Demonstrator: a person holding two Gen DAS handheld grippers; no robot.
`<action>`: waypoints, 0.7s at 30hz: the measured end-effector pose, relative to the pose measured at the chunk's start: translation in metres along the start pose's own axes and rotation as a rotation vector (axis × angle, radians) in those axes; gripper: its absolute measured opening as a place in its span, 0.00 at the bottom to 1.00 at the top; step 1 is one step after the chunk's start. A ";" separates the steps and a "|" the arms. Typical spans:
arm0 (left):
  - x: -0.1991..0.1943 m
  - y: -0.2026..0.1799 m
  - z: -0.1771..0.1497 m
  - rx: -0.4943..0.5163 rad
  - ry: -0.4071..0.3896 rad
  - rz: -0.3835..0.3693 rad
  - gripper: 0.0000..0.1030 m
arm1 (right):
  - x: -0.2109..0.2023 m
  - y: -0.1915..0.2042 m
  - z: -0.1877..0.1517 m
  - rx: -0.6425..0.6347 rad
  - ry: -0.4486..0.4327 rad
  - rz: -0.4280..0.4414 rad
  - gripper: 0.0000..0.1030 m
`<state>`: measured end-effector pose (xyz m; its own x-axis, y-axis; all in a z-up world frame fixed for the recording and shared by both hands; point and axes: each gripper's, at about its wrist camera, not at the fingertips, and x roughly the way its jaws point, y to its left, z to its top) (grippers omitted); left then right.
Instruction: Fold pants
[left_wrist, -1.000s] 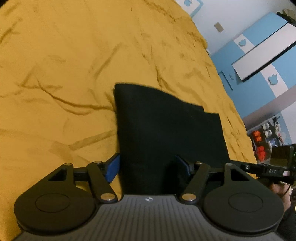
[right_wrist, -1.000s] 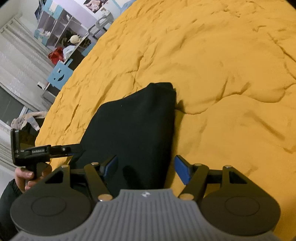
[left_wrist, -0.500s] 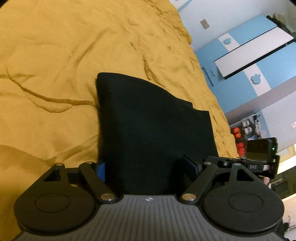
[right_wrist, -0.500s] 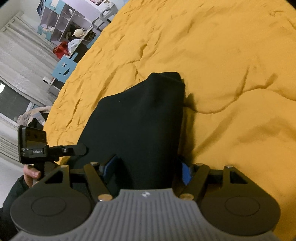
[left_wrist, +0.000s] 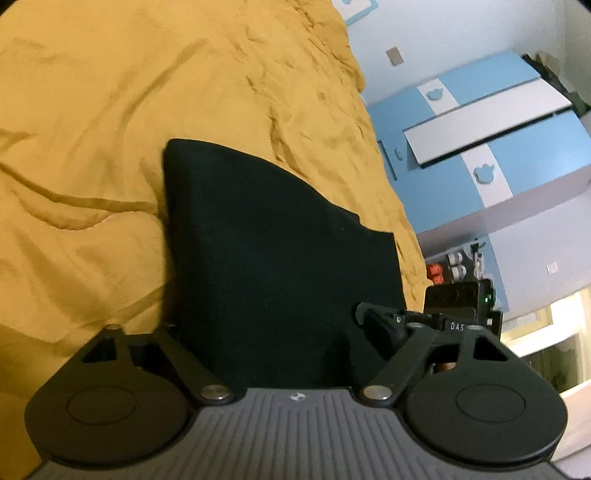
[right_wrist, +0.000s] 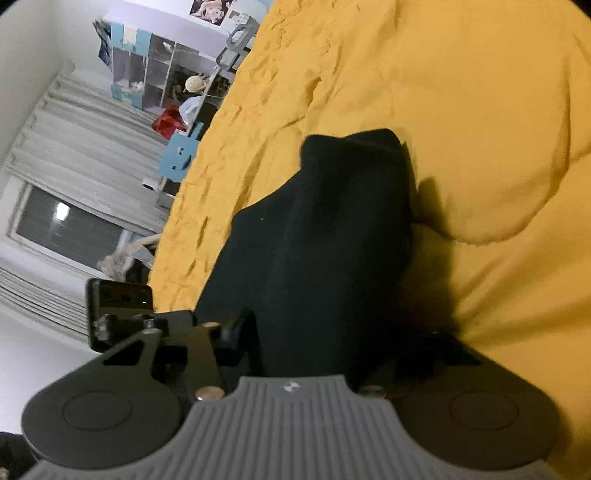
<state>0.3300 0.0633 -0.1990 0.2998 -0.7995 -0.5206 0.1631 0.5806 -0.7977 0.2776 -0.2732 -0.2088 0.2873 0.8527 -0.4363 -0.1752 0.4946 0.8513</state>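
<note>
Left gripper (left_wrist: 266, 328): clamped on pants (left_wrist: 280, 251) near edge.
Right gripper (right_wrist: 332, 332): clamped likewise.
Technique: lift both corners level, keep the 2 edges aligned.

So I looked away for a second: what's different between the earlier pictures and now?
Both grippers pushed forward onto the near edge of the black pants. The blue pads, visible a second ago, are now buried in the cloth, and the right gripper has lifted its side clear of the yellow bedspread. The bedspread itself stayed put.
</note>
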 end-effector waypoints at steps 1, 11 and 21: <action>-0.001 0.000 0.000 -0.011 -0.003 0.015 0.61 | 0.000 -0.001 0.000 0.012 -0.001 0.014 0.30; -0.045 -0.035 -0.006 -0.068 -0.046 -0.072 0.24 | -0.043 0.055 -0.012 0.022 -0.070 0.096 0.18; -0.089 -0.146 -0.066 0.091 -0.041 -0.208 0.24 | -0.171 0.160 -0.087 -0.043 -0.201 0.085 0.18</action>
<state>0.2175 0.0398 -0.0566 0.2882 -0.8975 -0.3338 0.3086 0.4170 -0.8549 0.1180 -0.3251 -0.0233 0.4512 0.8428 -0.2933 -0.2450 0.4331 0.8674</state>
